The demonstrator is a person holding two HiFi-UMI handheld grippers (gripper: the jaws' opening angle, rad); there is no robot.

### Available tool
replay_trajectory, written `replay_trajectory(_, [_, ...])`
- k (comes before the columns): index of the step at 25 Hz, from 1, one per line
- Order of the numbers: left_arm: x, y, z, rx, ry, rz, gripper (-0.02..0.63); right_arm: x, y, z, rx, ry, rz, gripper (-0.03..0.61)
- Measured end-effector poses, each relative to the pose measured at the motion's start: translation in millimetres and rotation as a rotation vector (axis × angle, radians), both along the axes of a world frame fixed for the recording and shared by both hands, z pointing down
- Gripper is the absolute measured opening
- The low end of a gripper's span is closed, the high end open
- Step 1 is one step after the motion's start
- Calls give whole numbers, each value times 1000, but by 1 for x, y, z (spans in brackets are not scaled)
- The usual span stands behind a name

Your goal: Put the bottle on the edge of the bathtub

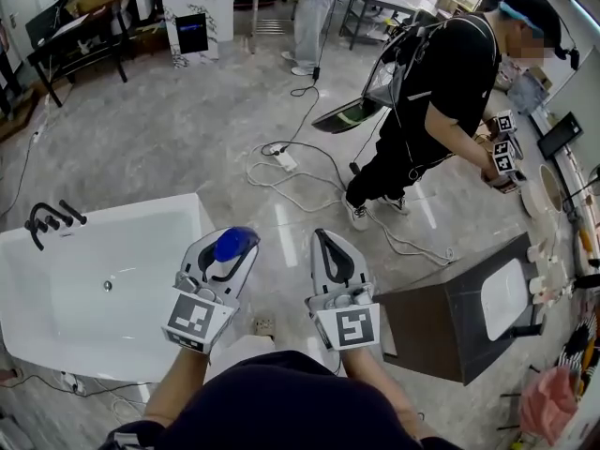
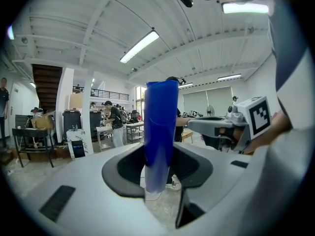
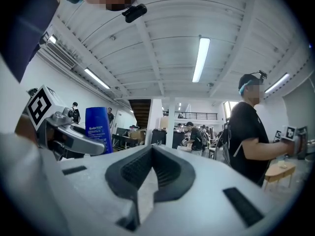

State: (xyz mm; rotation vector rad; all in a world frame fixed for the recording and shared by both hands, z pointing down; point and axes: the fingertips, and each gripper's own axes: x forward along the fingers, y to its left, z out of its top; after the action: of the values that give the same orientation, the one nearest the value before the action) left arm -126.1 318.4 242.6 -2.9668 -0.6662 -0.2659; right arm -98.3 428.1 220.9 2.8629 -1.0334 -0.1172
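Grey workshop floor, white bathtub (image 1: 141,206) at lower left in the head view: bottle (image 1: 234,245) held above the floor, not yet set down.
The blue bottle is pinched upright between the jaws of the left gripper (image 1: 225,256), its long axis standing across them. The bathtub's near rim is seen just left of and below it, so the left hand is judged the nearer. The right gripper (image 1: 330,251) is held alongside, jaws pressed together on nothing.

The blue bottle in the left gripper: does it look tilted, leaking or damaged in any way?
Nothing stands out. The blue bottle stands upright between the jaws of the left gripper, which are closed on its lower part. No spill, dent or crack shows on it in either gripper view.
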Motion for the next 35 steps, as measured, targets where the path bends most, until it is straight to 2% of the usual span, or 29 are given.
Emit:
replay_trajectory(8, [49, -27, 1, -1, -9, -47, 155, 47, -17, 13, -23, -56, -20, 0])
replay_trajectory(14, [86, -47, 6, 0, -6, -114, 155, 91, -32, 19, -16, -51, -62, 0])
replay_trajectory(24, [190, -86, -2, 16, 9, -299, 154, 222, -73, 8, 23, -4, -223, 0])
replay_trajectory(28, [234, -93, -3, 9, 38, -354, 154, 277, -84, 11, 28, -18, -284, 0])
replay_trajectory(35, [286, -106, 3, 23, 7, -461, 155, 341, -101, 23, 28, -62, -375, 0])
